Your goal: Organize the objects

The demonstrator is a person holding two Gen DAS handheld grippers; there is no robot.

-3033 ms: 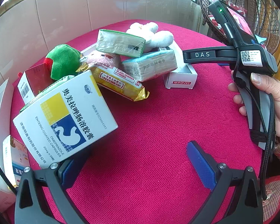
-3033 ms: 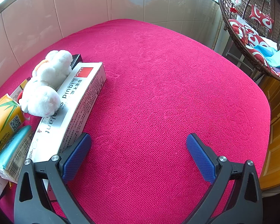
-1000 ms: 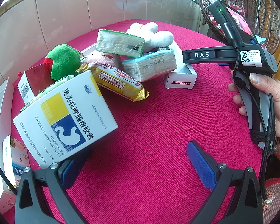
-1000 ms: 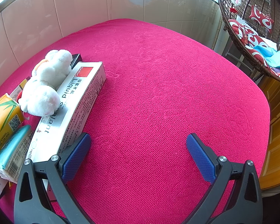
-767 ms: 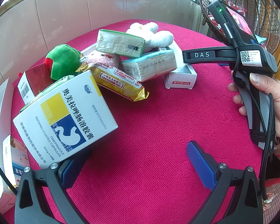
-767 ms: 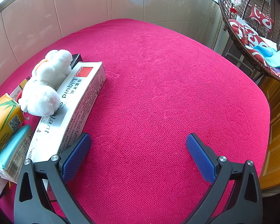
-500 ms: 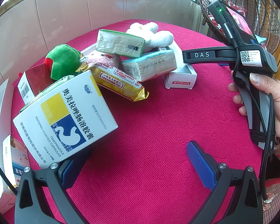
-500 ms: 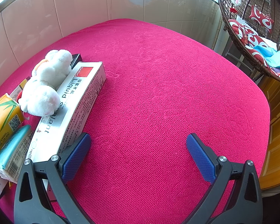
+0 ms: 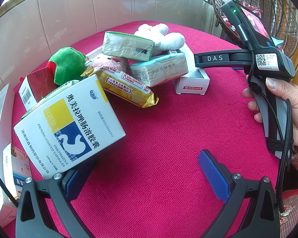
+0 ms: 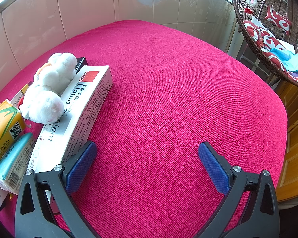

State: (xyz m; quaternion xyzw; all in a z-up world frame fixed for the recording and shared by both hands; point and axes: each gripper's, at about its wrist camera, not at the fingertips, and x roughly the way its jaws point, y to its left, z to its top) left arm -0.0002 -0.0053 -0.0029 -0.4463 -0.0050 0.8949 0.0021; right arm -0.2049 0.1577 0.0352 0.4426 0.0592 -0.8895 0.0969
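A heap of things lies on the red cloth table (image 9: pixel 159 138). In the left wrist view a white omeprazole box (image 9: pixel 69 127) leans over my left finger; behind it are a yellow snack packet (image 9: pixel 127 88), a teal tissue pack (image 9: pixel 159 72), a green tissue pack (image 9: pixel 127 46), a green plush (image 9: pixel 66 65) and a white plush (image 9: pixel 161 36). My left gripper (image 9: pixel 147 172) is open with nothing between its pads. In the right wrist view my right gripper (image 10: pixel 147 162) is open over bare cloth, its left finger beside a long white SANO box (image 10: pixel 77 113) bearing the white plush (image 10: pixel 49 91).
A person's hand (image 9: pixel 284 107) holds the right gripper's handle at the right of the left wrist view. White cartons (image 9: pixel 2 158) stand at the left edge. A tiled wall (image 10: pixel 109 13) bounds the table behind; a wicker hanging chair (image 10: pixel 272 39) is past the table's right side.
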